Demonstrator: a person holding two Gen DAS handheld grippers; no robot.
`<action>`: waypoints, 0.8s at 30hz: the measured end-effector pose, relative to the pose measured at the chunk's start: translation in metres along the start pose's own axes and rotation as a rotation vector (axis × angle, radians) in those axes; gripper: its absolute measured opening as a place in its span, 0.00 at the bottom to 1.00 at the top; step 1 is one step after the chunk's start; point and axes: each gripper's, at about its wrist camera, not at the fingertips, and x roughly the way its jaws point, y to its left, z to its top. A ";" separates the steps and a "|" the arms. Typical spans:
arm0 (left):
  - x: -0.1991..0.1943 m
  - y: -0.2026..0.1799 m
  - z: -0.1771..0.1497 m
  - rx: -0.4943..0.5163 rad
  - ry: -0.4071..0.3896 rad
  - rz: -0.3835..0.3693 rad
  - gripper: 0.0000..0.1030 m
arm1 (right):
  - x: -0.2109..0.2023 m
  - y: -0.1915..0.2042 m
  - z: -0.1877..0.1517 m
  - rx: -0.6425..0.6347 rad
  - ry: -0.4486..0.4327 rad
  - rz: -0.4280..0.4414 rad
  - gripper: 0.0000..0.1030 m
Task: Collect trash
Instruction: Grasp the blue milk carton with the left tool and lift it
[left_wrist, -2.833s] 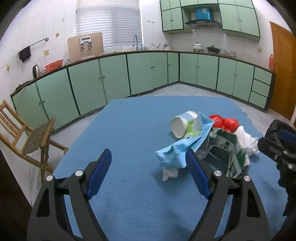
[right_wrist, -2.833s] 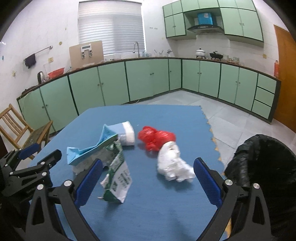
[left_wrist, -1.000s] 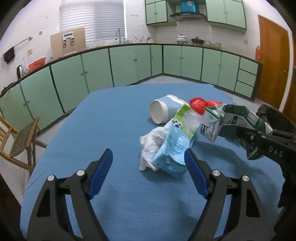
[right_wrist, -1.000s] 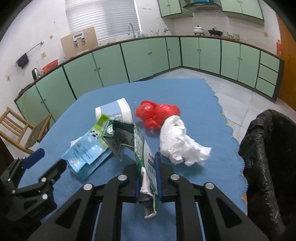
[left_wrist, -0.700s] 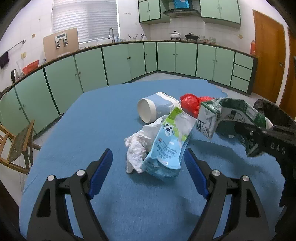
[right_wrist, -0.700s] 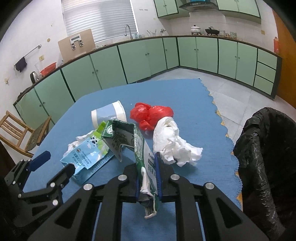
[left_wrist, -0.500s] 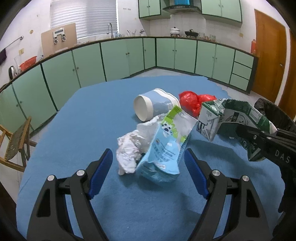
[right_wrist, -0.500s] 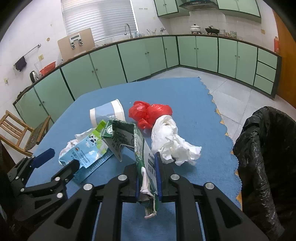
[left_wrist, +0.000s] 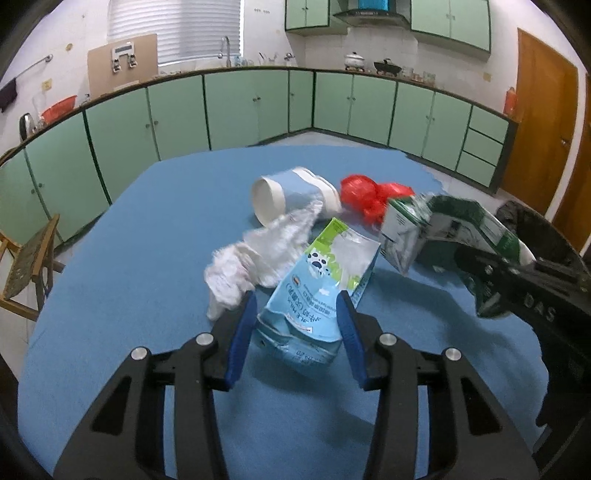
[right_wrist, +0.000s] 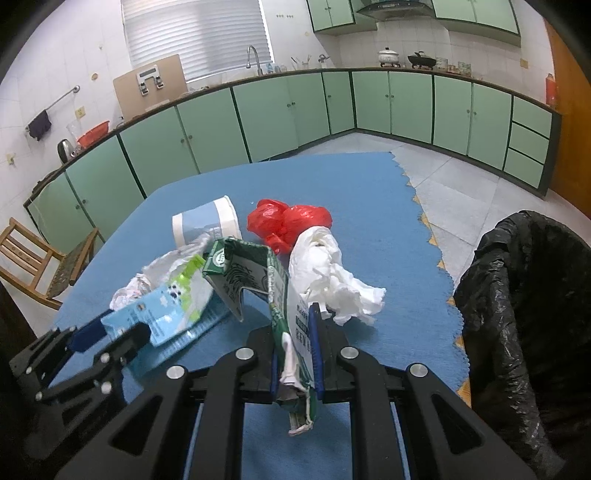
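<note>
The left hand-held gripper (left_wrist: 295, 325) is closing its jaws around a light-blue milk pouch (left_wrist: 317, 291). The pouch stands between the two blue pads; whether the pads already press on it cannot be told. The pouch rests on the blue counter (left_wrist: 155, 229), near the front of the trash pile.

The right hand-held gripper (right_wrist: 295, 354) is clamped tight on a flattened green carton (right_wrist: 273, 291). The carton is held clear of the counter, with its open end tilted to the left, above the pouch.

Remaining trash on the counter:
- A crumpled clear wrapper (left_wrist: 258, 251) lies touching the left side of the pouch.
- A white and blue cup (left_wrist: 291, 194) lies on its side, farther back, with its open mouth facing left.
- A red plastic bag (right_wrist: 288, 221) lies just right of the cup.
- A wad of white tissue (right_wrist: 328, 273) lies near the red bag, just beside the carton.

A bin lined with a black bag (right_wrist: 528, 295) stands off the right edge of the counter. Green cabinets (right_wrist: 369, 107) line the far walls. A wooden chair (right_wrist: 40, 266) stands to the left.
</note>
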 end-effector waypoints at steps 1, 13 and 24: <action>0.001 -0.001 -0.001 0.005 0.005 0.003 0.42 | 0.000 0.000 -0.001 0.002 0.002 0.000 0.13; 0.019 -0.004 0.006 -0.007 0.064 -0.021 0.42 | -0.006 -0.011 -0.002 0.019 -0.002 -0.003 0.13; -0.015 -0.009 0.011 -0.022 -0.032 0.021 0.40 | -0.018 -0.013 -0.001 0.015 -0.020 0.001 0.13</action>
